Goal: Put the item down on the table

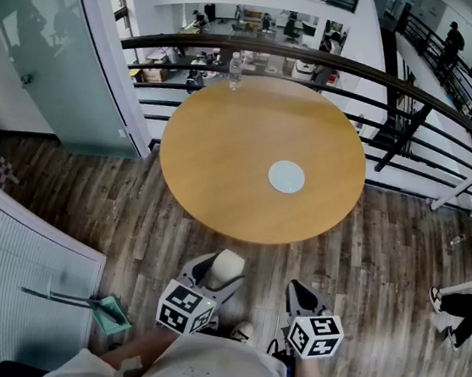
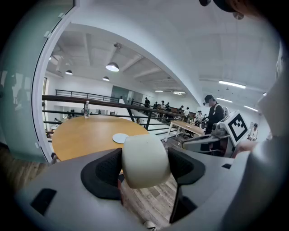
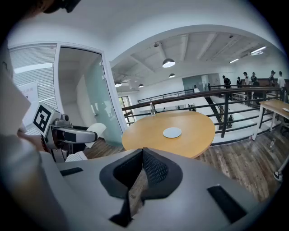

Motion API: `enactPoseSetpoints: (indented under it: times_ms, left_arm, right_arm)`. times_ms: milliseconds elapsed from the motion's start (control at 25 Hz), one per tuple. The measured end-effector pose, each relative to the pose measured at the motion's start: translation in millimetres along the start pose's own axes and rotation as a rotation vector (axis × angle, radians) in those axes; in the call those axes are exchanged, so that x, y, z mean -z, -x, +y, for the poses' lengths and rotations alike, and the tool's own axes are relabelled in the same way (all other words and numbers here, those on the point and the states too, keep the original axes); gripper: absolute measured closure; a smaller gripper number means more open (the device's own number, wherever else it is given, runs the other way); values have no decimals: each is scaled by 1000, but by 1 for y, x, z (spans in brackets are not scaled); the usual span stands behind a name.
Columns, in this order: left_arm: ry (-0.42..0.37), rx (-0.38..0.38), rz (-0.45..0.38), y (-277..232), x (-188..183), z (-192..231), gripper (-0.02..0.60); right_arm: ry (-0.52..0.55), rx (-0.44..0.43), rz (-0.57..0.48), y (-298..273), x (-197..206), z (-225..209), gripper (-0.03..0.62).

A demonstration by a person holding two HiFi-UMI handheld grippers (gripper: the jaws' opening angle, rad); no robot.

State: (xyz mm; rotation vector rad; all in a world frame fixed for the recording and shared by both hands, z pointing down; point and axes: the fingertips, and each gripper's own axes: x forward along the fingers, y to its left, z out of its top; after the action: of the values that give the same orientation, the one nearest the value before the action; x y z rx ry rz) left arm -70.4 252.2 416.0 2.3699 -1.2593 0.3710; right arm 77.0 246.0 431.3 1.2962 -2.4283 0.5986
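The round wooden bench [image 1: 222,165] fills the middle of the head view, ahead of us and well apart from both tools, with plank floor between. The left gripper [image 1: 216,268] is held low near our body. Its jaws stand partly open and press on either side of a pale, rounded item [image 2: 145,160], which sits over the floor, short of the bench's near edge. The right gripper [image 3: 142,169] hangs beside it with its jaws brought together at the tips and nothing between them. A small white disc [image 1: 286,177] lies right of the bench's middle, and a water bottle [image 1: 235,70] stands at the far rim.

As we judge it, the step is the carry. We would reach forward over the near edge, pick bare wood left of the disc, and lower until the item bears on the bench before easing the jaws apart.

The item pokes forward out of the jaws toward the bench. It looks about as wide as it is tall, so we cannot tell its long axis.
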Motion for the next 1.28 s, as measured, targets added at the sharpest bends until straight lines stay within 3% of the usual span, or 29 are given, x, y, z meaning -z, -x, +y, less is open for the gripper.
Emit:
enactPoseSetpoints:
  times_ms: [160,720,1280]
  left_arm:
    - [16,-53,-12,9,-7,14,249]
    - [34,-42,-14,19,-9,8,249]
    - [-39,-10,-21,54,-9,42,249]
  right_arm:
    - [24,-45,6,-14,-11,8,568]
    - [8,-48,7,-7,-14,18,568]
    - [0,36,-33,-24,-23,52,568]
